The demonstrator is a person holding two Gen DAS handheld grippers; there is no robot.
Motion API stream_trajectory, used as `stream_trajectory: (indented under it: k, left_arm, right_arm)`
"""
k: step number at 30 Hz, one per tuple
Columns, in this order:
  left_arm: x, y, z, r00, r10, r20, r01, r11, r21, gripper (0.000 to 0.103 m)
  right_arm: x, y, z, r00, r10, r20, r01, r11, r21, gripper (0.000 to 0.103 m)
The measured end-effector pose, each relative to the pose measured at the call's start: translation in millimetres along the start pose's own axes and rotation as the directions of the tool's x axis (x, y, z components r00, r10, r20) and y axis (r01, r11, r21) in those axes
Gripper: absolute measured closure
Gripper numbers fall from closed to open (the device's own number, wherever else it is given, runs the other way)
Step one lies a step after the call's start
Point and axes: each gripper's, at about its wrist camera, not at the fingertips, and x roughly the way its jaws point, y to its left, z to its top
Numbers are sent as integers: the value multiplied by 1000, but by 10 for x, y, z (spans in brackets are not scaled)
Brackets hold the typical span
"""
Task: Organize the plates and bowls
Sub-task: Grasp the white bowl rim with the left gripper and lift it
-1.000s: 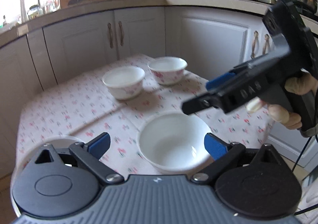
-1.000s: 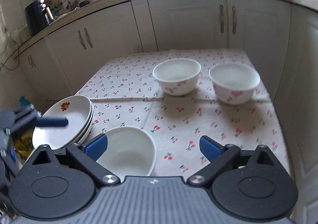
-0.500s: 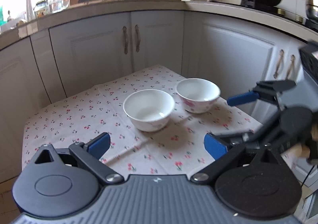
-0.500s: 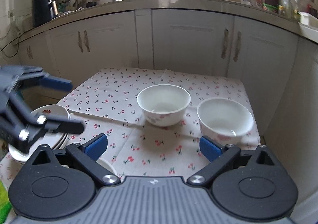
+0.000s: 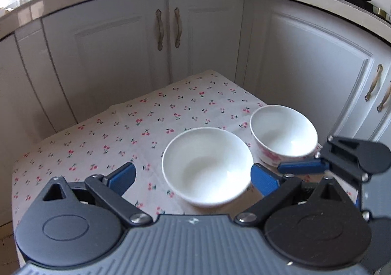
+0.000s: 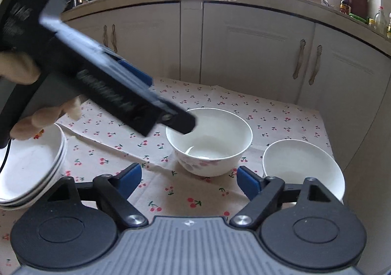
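While the plates (image 6: 29,165) sit stacked at the left, the left gripper (image 5: 193,177) hangs open over a bowl (image 5: 207,165), gripping nothing. Beside it (touching? hard to tell) stands another bowl (image 5: 283,135). The right gripper (image 6: 188,178) has just been closing, nothing held.

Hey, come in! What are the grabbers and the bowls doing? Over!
Left gripper open, empty. Right gripper open, empty, jaws just been closing. Two bowls apart on cherry tablecloth; plate stack alongside. Nothing between jaws.
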Motion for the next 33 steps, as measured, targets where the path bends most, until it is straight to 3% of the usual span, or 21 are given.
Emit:
stream_trajectory:
  k: [12,14,21,28,33]
  left_arm:
    - [514,183,225,996,-68,-55,65,996,-56,8]
    - [576,181,236,996,-67,-66,64,997,-49,13]
    - [741,230,230,991,-93,-95,86,994,-72,14]
    - [820,240,235,988,-99,-121,92,994,-66,29]
    - [860,235,220,985,-111,-132,104,993,-62,31]
  right_arm:
    - [212,-46,-13,997,-60,51,58,998,35,16]
    - [240,-56,-19,997,-57,52,54,997,52,16]
    - [356,-79,-42,997,-67,37,64,995,72,19]
    - [416,-48,-58,997,-72,25,70,995,74,19]
    - [440,-60,-49,997,-76,31,74,995,69,23]
